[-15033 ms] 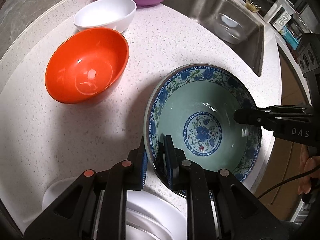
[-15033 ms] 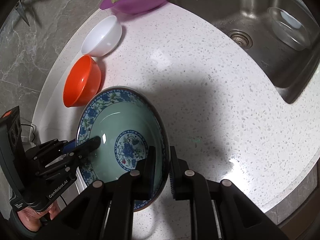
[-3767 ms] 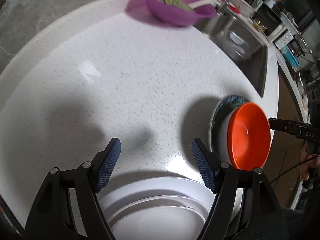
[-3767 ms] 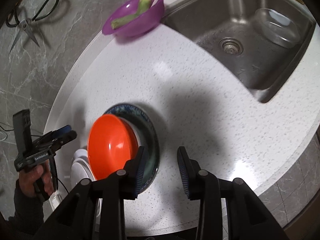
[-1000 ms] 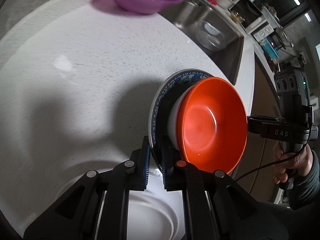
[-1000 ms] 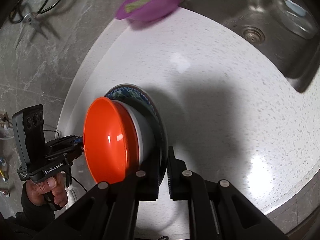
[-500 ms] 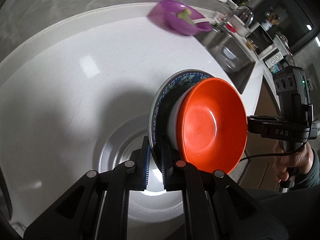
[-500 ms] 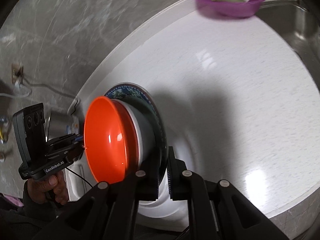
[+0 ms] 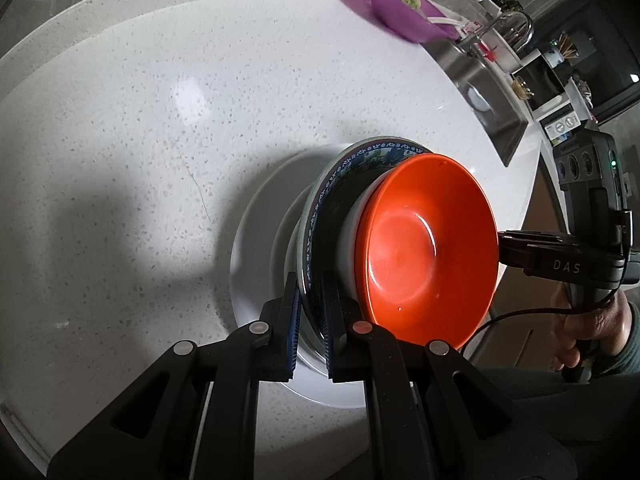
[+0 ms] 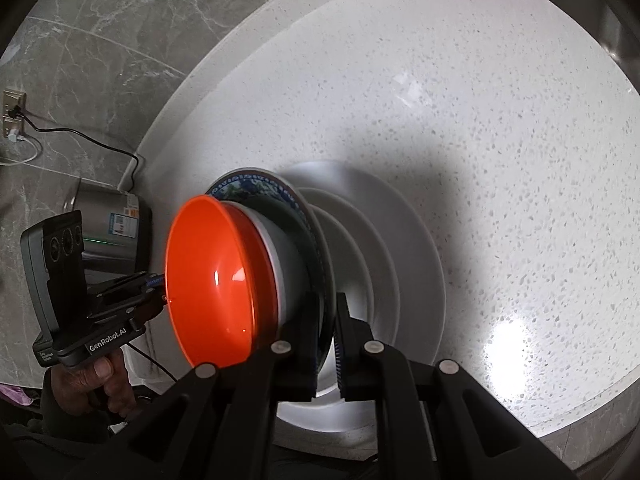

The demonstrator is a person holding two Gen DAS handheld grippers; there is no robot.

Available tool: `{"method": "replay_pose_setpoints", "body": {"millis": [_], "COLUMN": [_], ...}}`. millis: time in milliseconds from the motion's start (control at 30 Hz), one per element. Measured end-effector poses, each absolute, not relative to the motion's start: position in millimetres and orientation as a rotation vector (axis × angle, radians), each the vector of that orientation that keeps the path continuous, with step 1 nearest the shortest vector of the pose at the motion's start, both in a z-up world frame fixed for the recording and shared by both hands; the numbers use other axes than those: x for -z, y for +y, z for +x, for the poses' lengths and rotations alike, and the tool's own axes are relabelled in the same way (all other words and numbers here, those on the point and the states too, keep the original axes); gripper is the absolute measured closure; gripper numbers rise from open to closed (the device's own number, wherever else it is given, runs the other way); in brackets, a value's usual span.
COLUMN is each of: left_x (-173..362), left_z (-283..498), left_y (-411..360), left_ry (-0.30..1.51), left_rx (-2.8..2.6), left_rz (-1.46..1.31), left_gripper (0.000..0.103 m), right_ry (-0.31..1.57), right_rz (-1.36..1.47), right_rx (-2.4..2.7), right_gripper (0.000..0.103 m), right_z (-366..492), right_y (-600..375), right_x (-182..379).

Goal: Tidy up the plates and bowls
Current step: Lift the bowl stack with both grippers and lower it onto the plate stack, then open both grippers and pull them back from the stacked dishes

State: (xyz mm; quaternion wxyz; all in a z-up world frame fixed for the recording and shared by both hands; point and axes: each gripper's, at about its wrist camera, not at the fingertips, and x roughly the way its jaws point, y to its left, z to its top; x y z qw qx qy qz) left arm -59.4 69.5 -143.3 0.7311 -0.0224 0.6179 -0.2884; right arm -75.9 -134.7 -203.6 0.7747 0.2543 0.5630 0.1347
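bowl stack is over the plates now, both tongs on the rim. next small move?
Probably lower it straight down, both together. The left tongs and right tongs clamp opposite sides of the blue patterned bowl, with the white bowl and orange bowl nested inside. The white plate stack lies directly beneath; whether the bowl already touches it is unclear, so release only once seated.

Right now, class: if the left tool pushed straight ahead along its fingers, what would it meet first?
The left tool is already clamped on the rim of the blue patterned bowl, so that rim blocks it at once. Beyond it lies the stack of white plates, though depth is unclear.
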Motion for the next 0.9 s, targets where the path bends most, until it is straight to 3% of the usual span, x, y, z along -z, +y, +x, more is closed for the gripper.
{"method": "replay_pose_setpoints", "body": {"millis": [667, 733, 800, 867, 900], "left_x": [152, 146, 139, 131, 126], "left_z": [-65, -68, -72, -74, -76], "left_y": [69, 72, 76, 81, 86], "left_ry": [1.307, 1.279, 1.244, 1.212, 1.194], "left_rx": [0.621, 0.603, 0.574, 0.544, 0.533], "left_rz": [-0.046, -0.023, 0.002, 0.015, 0.009], "left_gripper": [0.092, 0.087, 0.068, 0.052, 0.045], "right_ry": [1.183, 1.176, 1.162, 1.146, 1.137], "right_rz": [0.48, 0.481, 0.481, 0.459, 0.456], "right_rx": [-0.23, -0.227, -0.217, -0.171, -0.147], "right_gripper": [0.091, 0.088, 0.086, 0.065, 0.06], "right_z": [-76, -79, -83, -89, -93], "right_y": [-130, -129, -130, -131, -134], "right_x": [212, 212, 210, 204, 201]}}
